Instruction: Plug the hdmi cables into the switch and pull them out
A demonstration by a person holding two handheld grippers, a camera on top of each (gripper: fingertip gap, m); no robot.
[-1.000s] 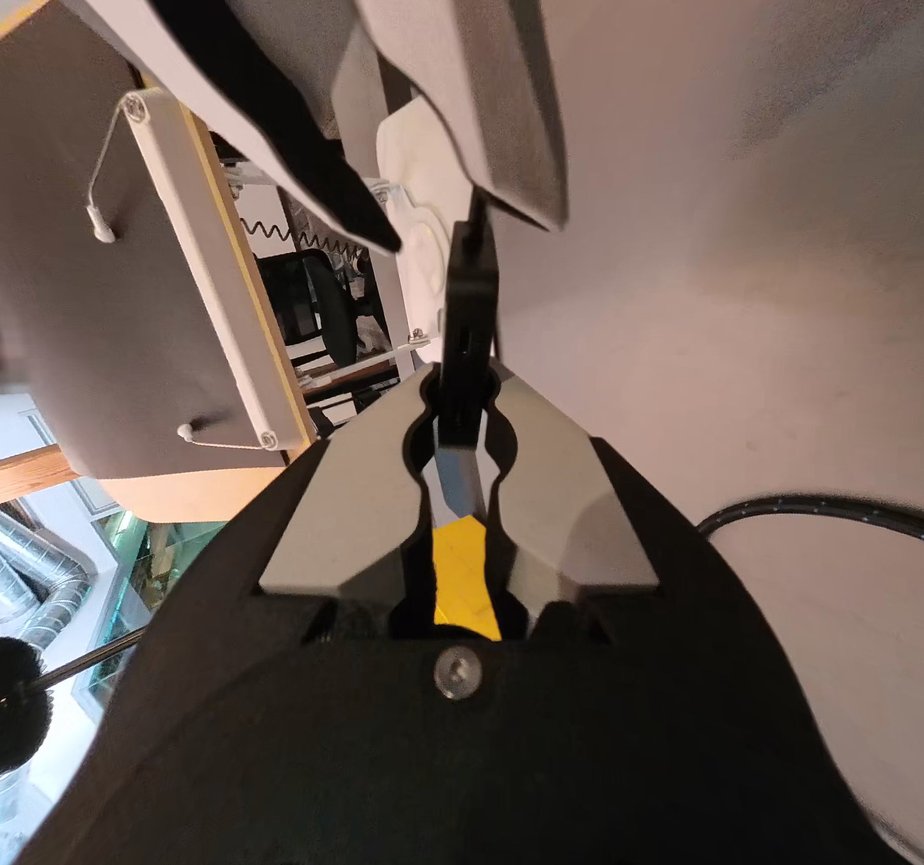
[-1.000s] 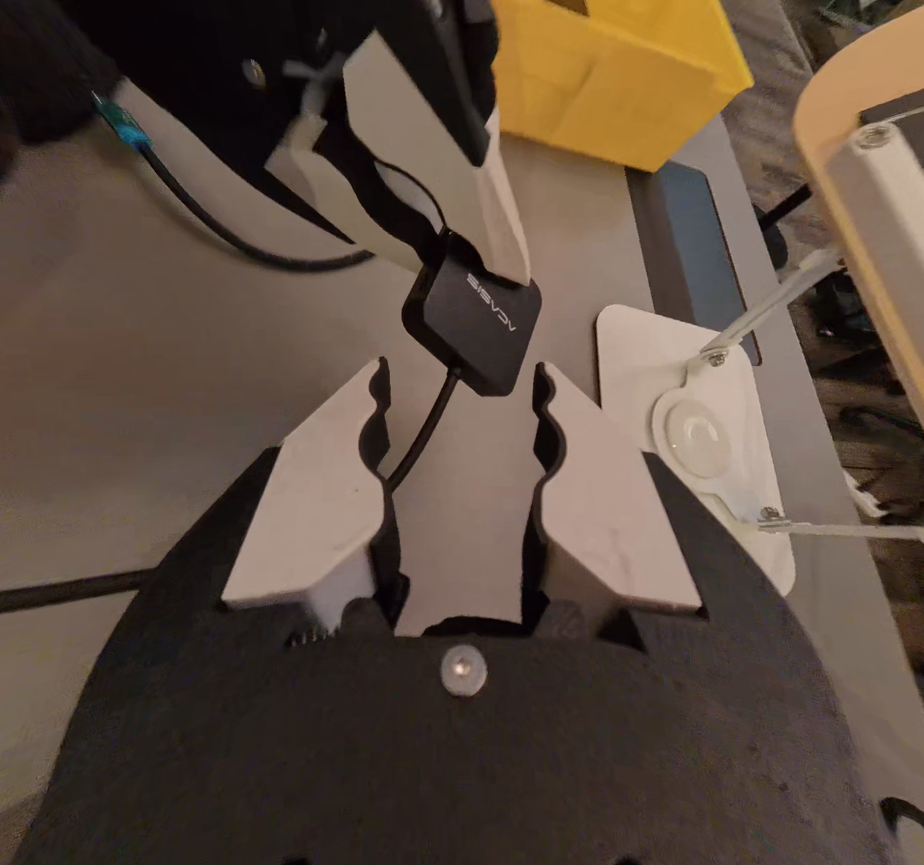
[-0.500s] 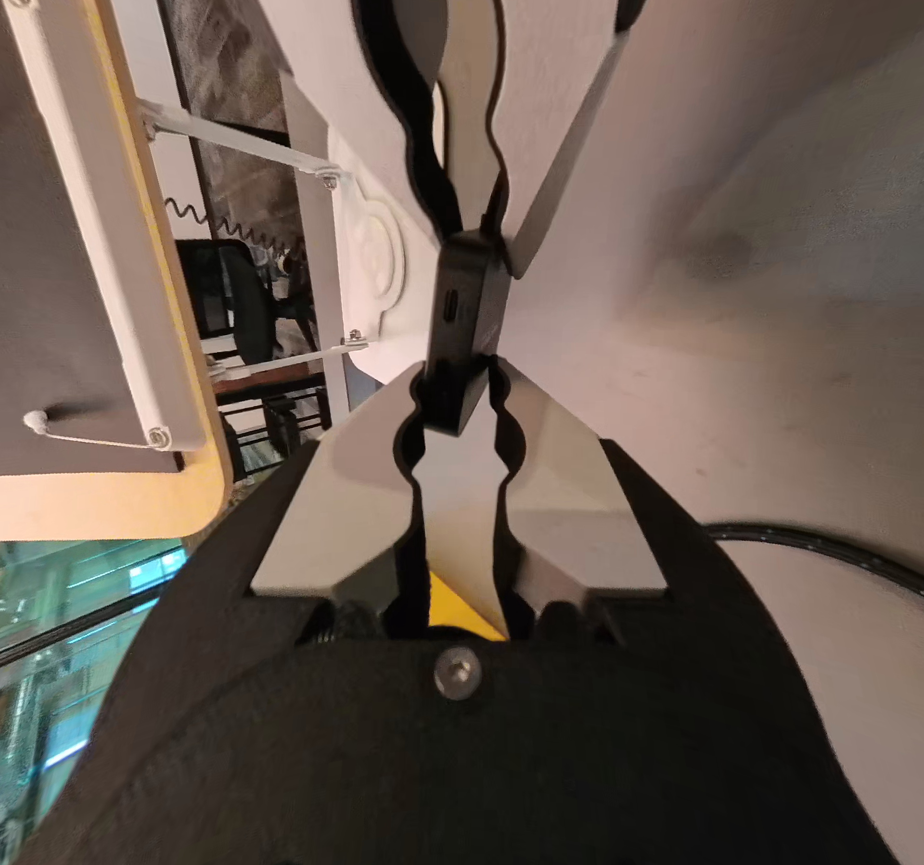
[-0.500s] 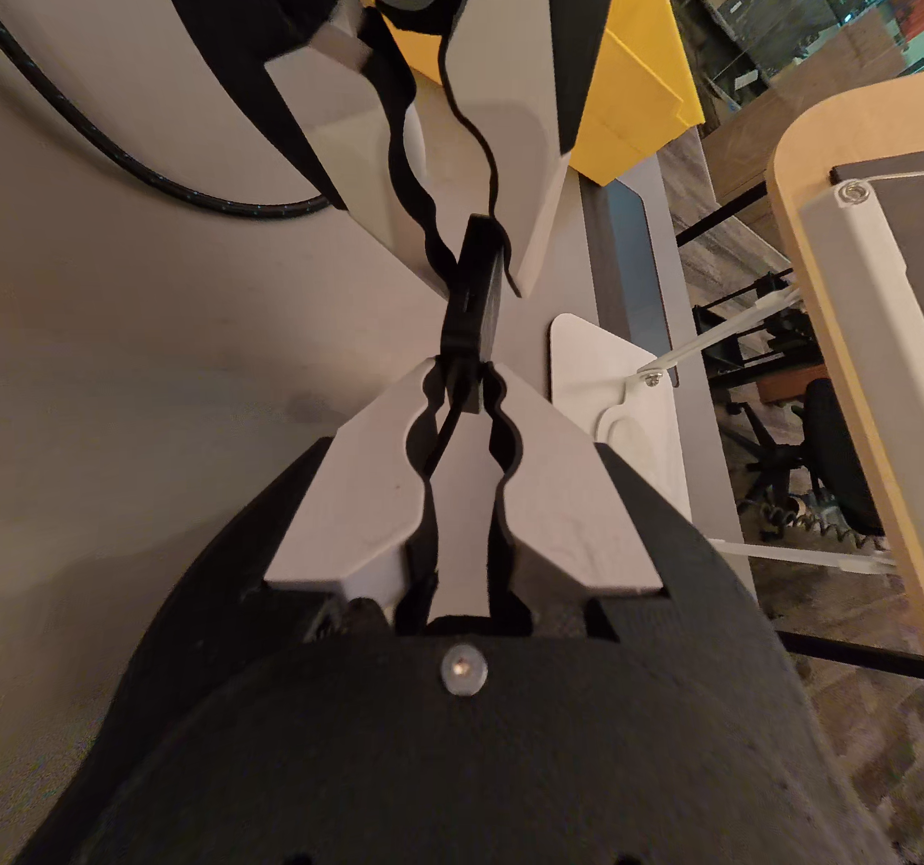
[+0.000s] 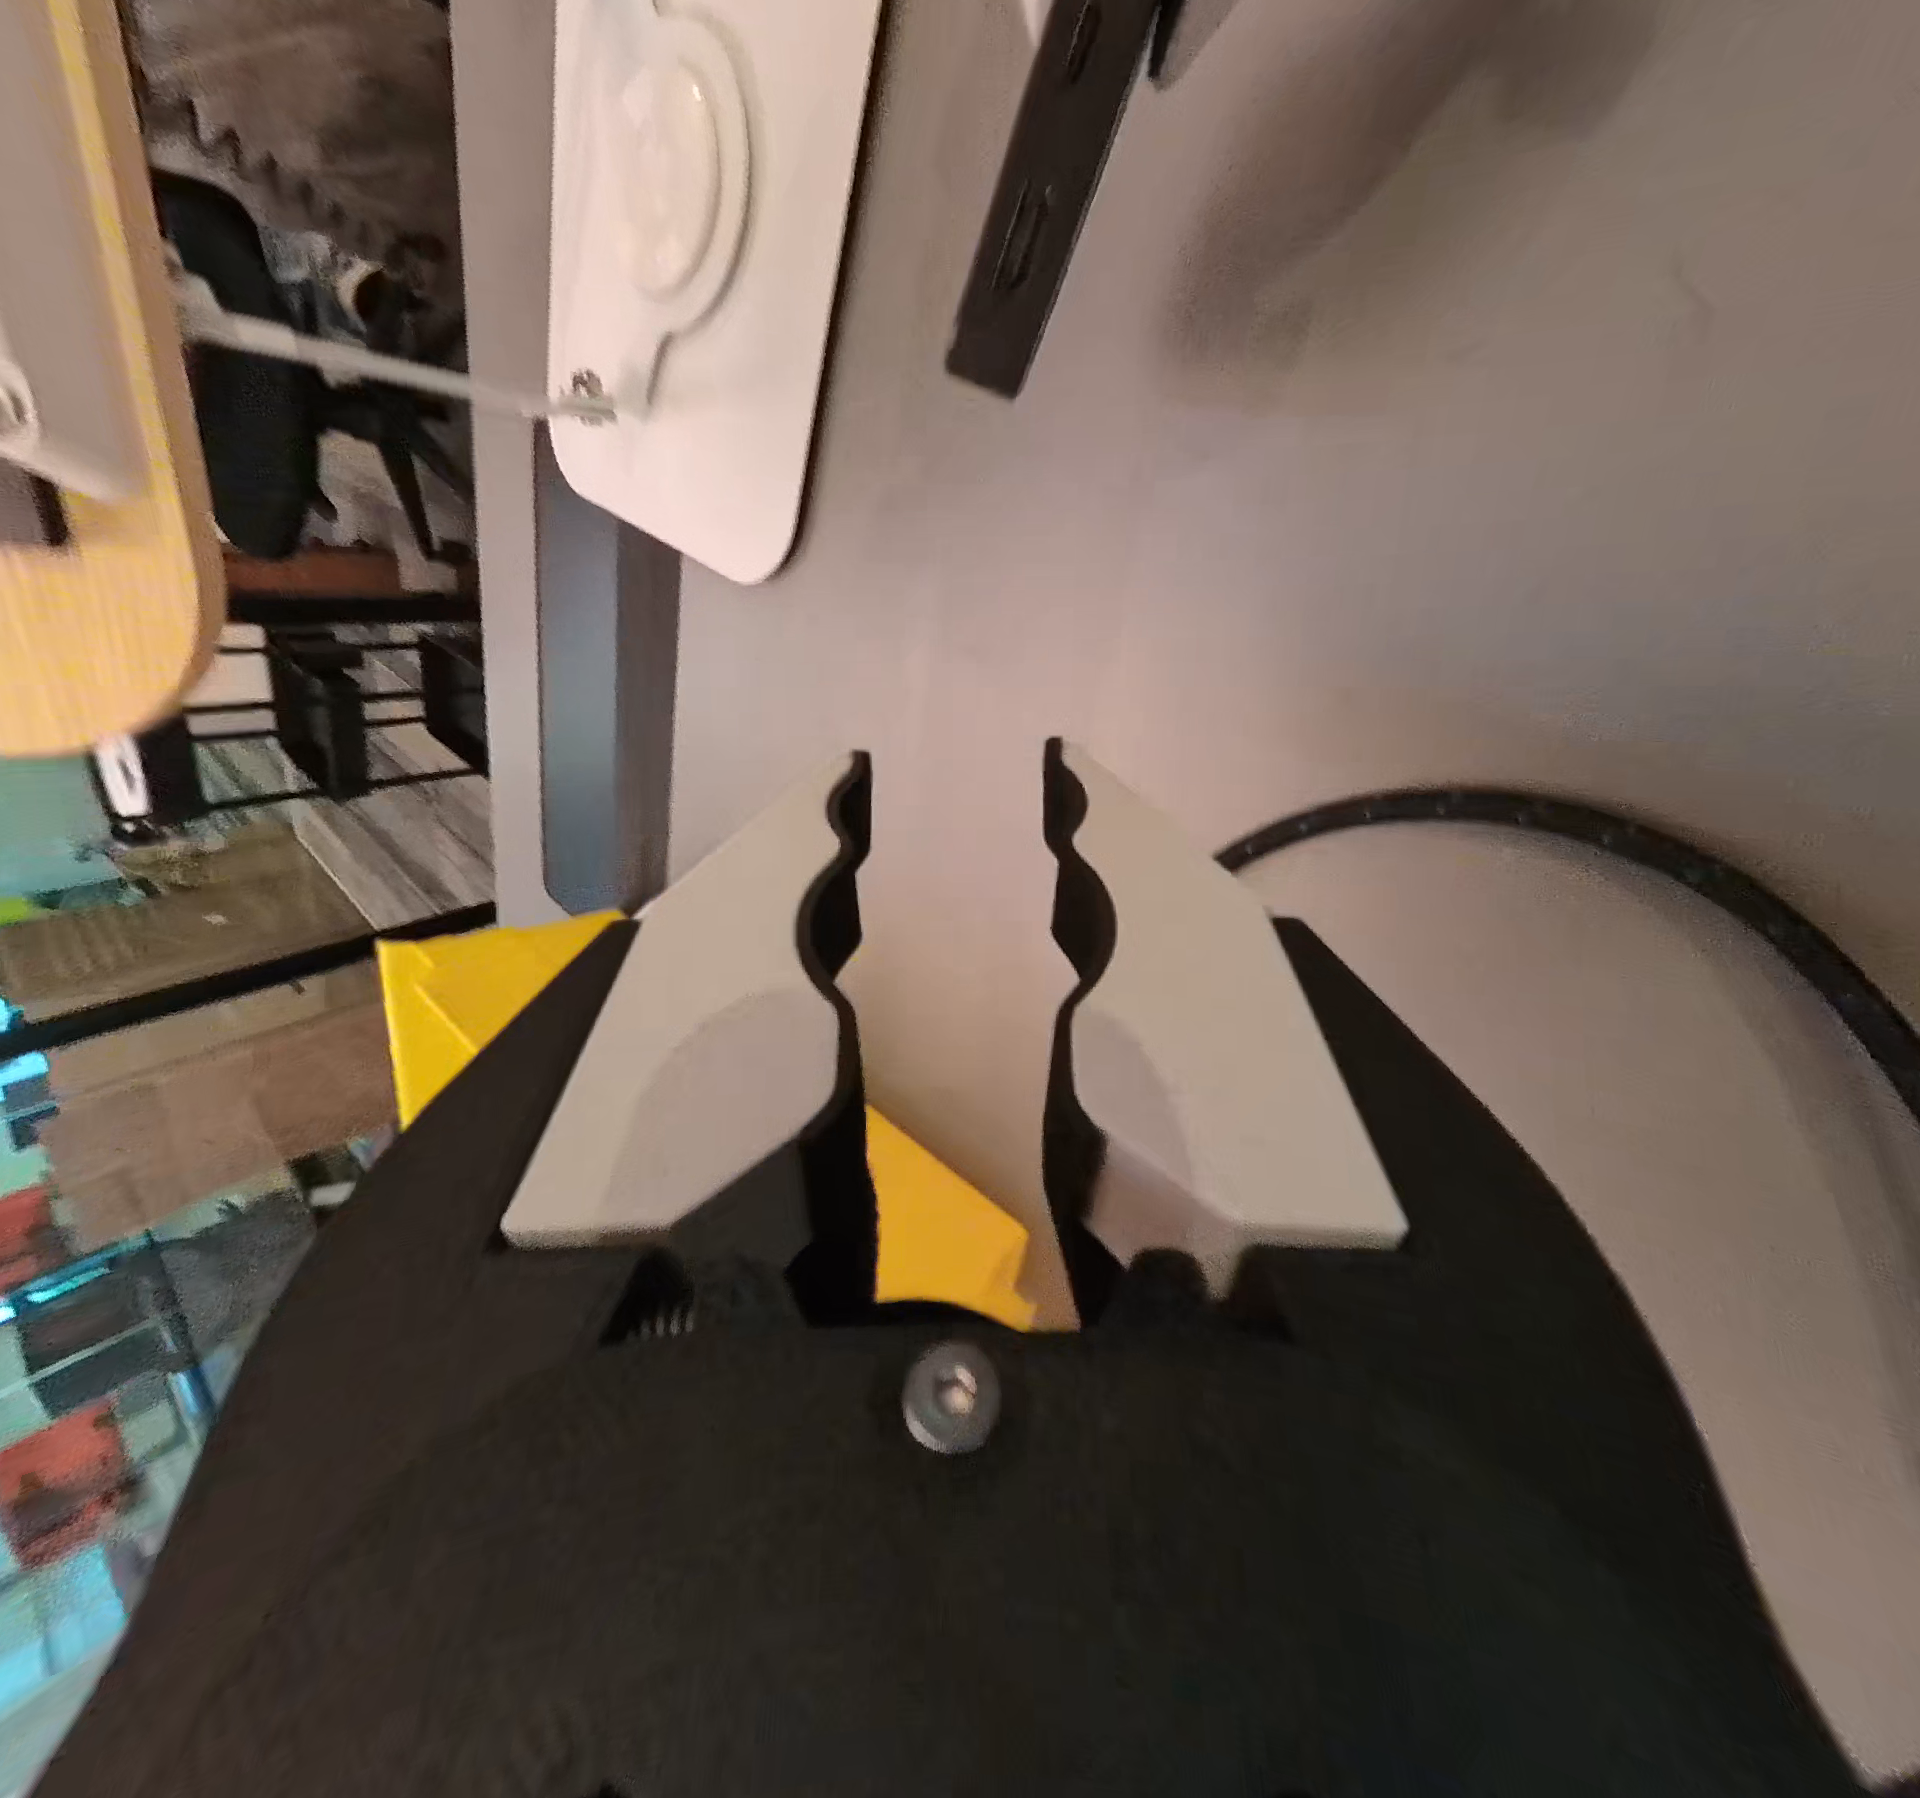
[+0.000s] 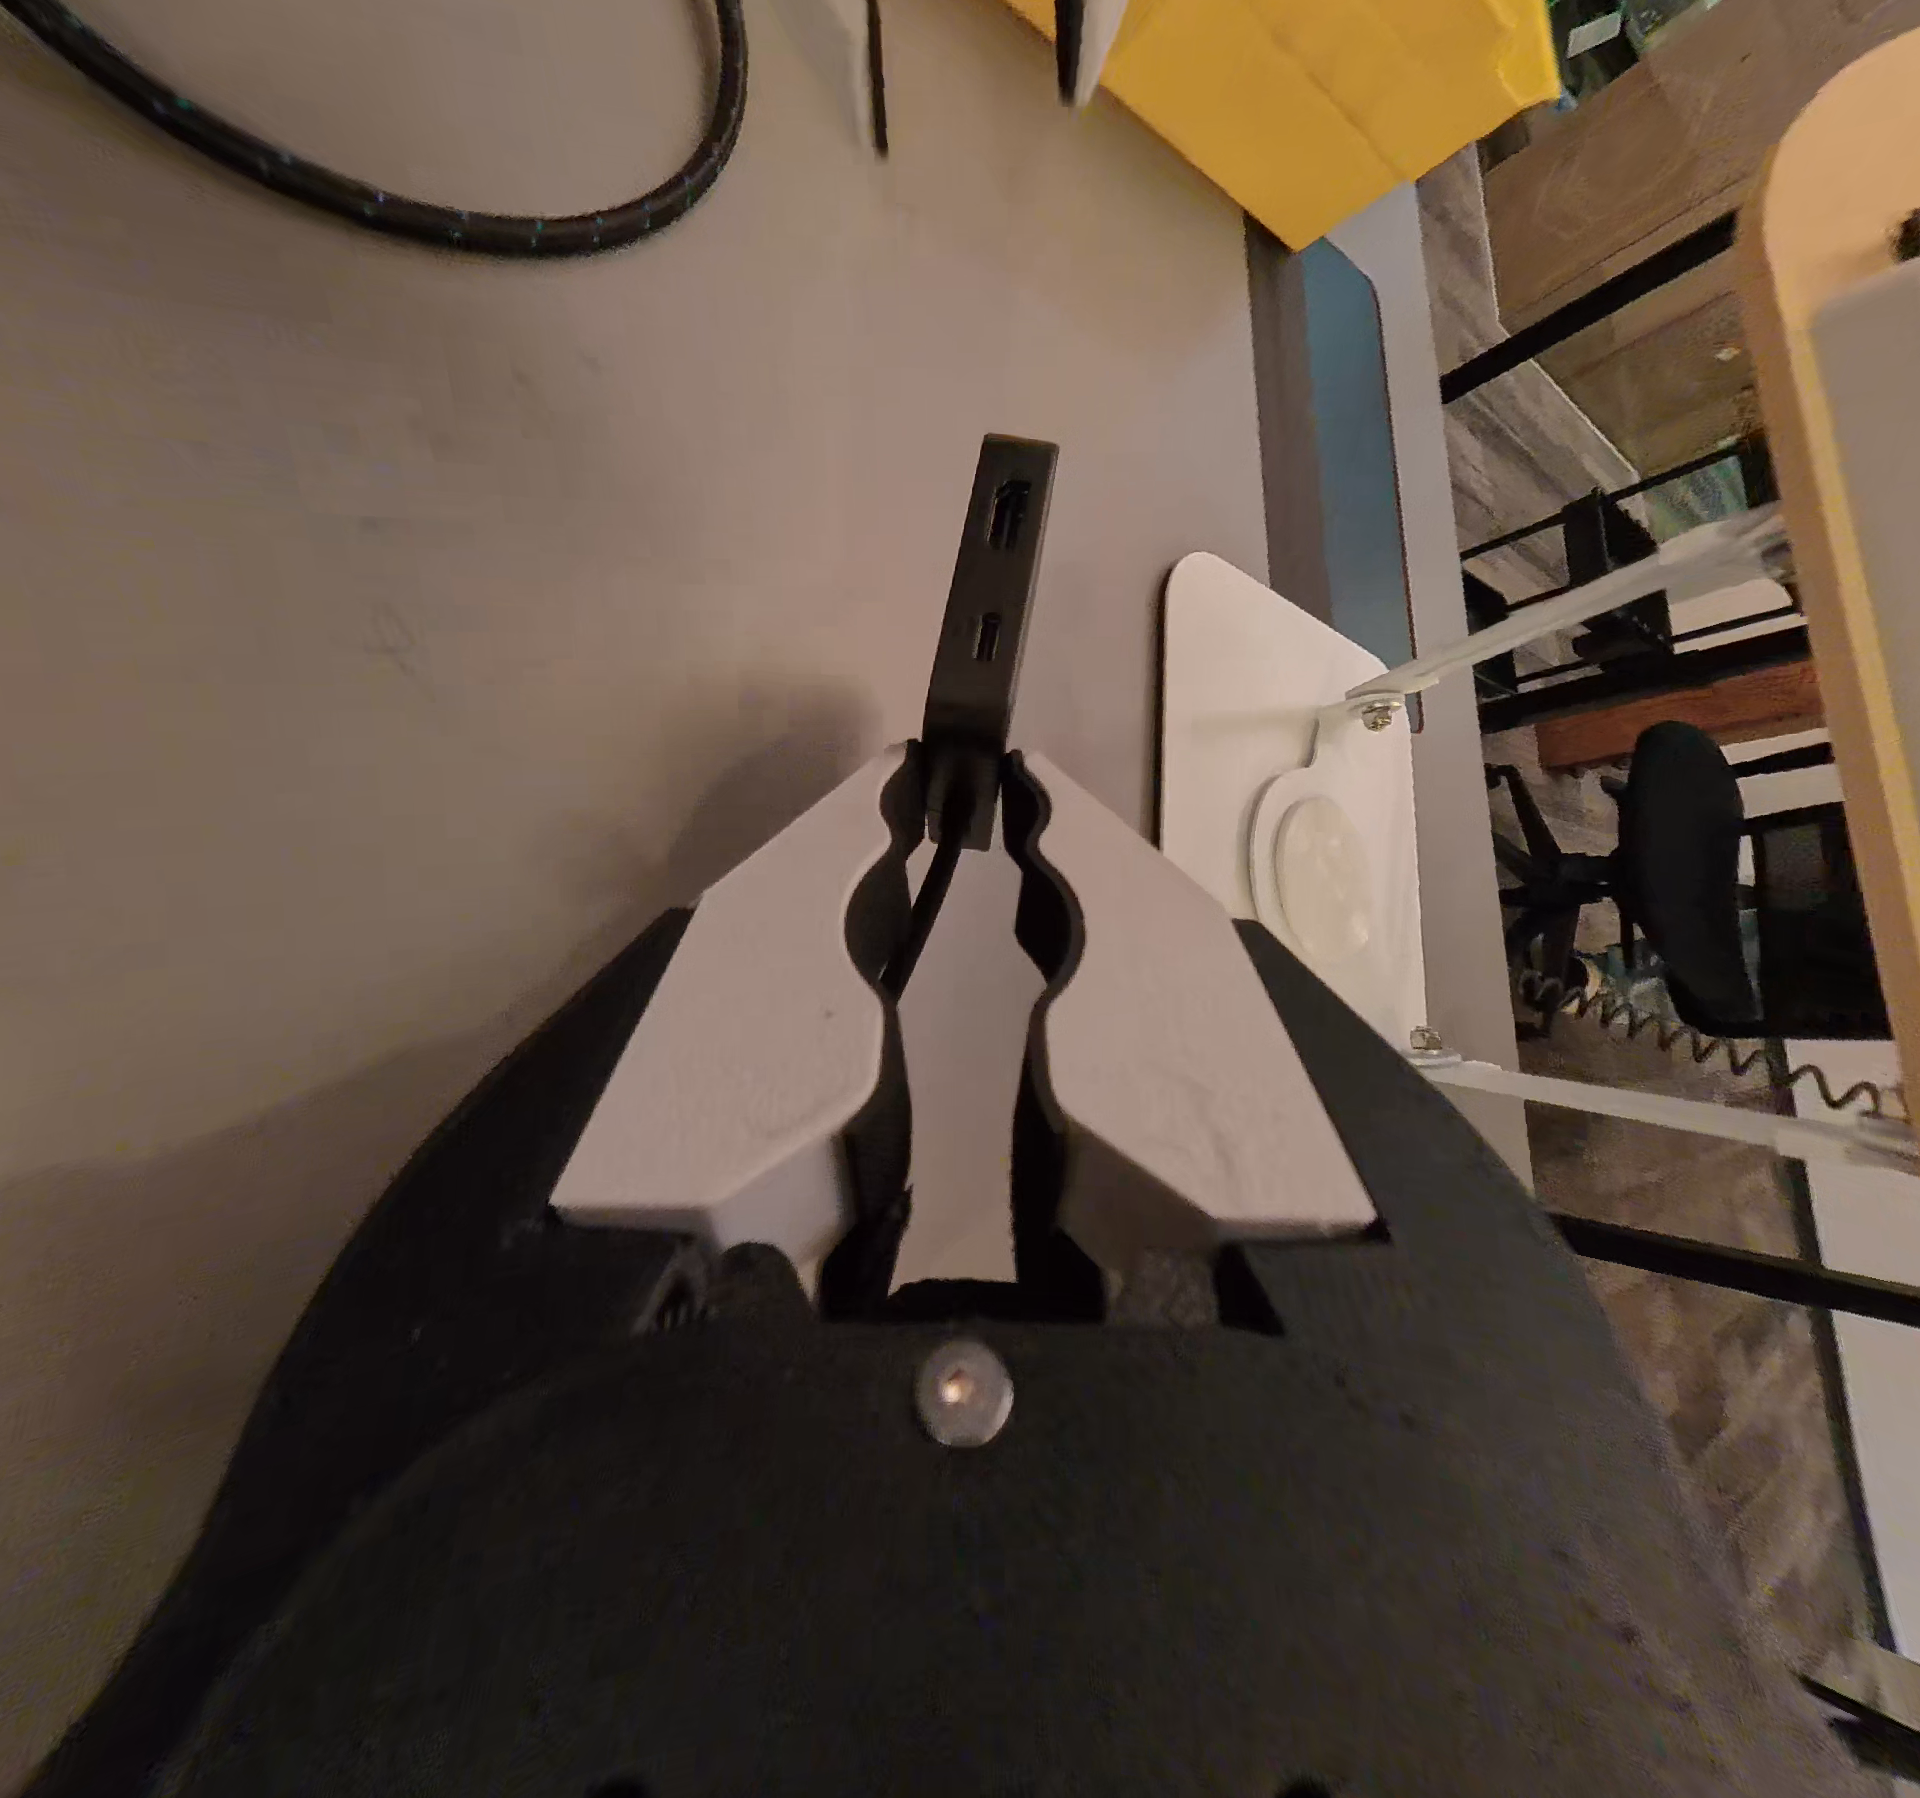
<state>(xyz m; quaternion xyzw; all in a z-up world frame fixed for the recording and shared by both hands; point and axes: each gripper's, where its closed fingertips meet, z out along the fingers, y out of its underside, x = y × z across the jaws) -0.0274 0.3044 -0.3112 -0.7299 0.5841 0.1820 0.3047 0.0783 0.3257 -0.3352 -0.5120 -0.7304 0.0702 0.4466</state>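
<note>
- Right wrist view showed the right gripper (image 6: 961, 772) clamped on the lower end of the switch (image 6: 987, 605), a slim black box held edge-on above the table (image 6: 416, 501)
- Its white fingers (image 6: 769, 1010) pressed against both flat sides of the switch, with the jaws narrow
- A thin black lead (image 6: 914, 927) ran from the bottom of the switch down between the fingers
- Two ports on the narrow edge of the switch faced the camera, and both were unoccupied
- A braided black cable (image 6: 582, 221) curved across the table well apart from the switch
- A yellow bin (image 6: 1299, 34) stood at the far edge of the table, and a white plate (image 6: 1247, 688) lay just beside the switch on the right
- Left wrist view showed the left gripper (image 5: 956, 761) with its jaws parted and nothing between them
- The switch (image 5: 1049, 148) hung ahead of the left gripper, apart from its fingers (image 5: 717, 1021)
- The white plate (image 5: 717, 221) lay to the left of the switch, and the braided cable (image 5: 1621, 844) arced to the right of the gripper
- The yellow bin (image 5: 468, 990) showed behind the left finger
</note>
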